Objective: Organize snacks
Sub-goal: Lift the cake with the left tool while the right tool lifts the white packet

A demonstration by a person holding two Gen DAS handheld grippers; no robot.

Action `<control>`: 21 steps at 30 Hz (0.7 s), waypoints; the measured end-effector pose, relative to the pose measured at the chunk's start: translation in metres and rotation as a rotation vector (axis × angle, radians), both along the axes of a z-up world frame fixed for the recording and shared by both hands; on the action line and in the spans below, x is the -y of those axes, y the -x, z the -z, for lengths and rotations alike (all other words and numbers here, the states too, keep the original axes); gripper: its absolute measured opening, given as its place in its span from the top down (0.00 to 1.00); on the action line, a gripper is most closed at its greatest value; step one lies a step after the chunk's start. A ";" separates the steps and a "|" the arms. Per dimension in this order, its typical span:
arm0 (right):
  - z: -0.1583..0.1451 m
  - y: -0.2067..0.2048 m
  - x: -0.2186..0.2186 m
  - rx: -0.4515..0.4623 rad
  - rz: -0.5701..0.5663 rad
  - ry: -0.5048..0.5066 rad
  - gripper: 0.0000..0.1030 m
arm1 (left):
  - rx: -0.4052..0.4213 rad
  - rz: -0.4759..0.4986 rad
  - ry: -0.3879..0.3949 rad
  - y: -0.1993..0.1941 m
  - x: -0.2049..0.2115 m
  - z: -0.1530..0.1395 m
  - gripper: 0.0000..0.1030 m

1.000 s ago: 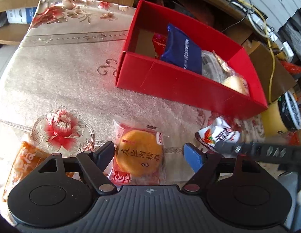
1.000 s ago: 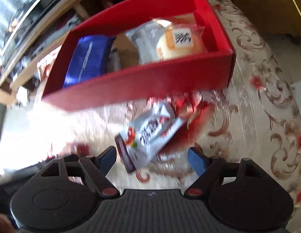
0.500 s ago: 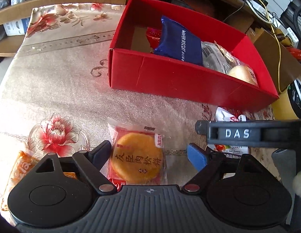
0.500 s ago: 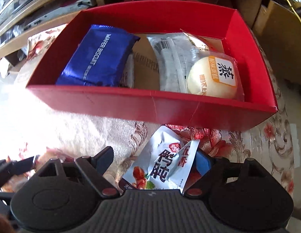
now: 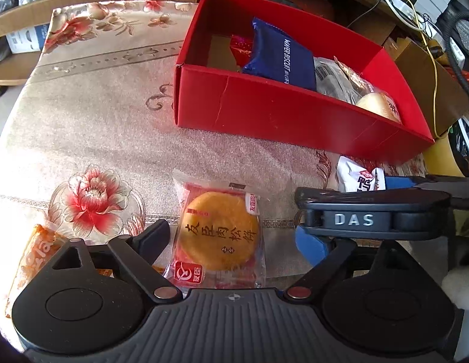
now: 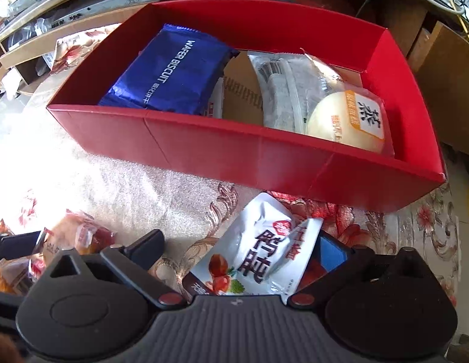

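Both sets of fingers just spread wide, left gripper (image 5: 233, 240) straddling the round pastry pack (image 5: 219, 233), right gripper (image 6: 243, 249) over the white pouch (image 6: 255, 257), both flat on the tabletop (image 5: 92, 127), probably lined up for grabbing toward the half-filled red box (image 6: 234, 151) just beyond.

A table covered with a shiny beige floral cloth (image 5: 92, 127) carries a red open box (image 5: 283, 115), a clear-wrapped round yellow pastry (image 5: 218, 231), a white foil snack pouch (image 6: 255, 257) just before the box, and an orange packet (image 5: 34, 254), possibly dried snacks, near its edge.
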State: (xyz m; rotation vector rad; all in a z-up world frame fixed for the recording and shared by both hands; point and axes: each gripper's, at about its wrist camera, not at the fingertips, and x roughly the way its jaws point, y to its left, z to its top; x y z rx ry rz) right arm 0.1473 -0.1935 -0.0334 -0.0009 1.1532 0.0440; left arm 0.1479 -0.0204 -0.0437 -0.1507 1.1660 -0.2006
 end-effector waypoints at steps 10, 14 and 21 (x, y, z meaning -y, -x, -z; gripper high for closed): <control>-0.017 0.025 0.030 -0.018 -0.054 0.053 0.54 | -0.019 -0.031 0.048 -0.001 -0.007 -0.001 0.09; -0.020 0.044 0.045 -0.015 -0.061 0.029 0.55 | -0.027 -0.041 0.068 -0.002 -0.007 0.000 0.08; -0.024 0.061 0.051 0.024 -0.067 -0.132 0.54 | -0.011 -0.038 -0.009 -0.006 0.005 0.002 0.08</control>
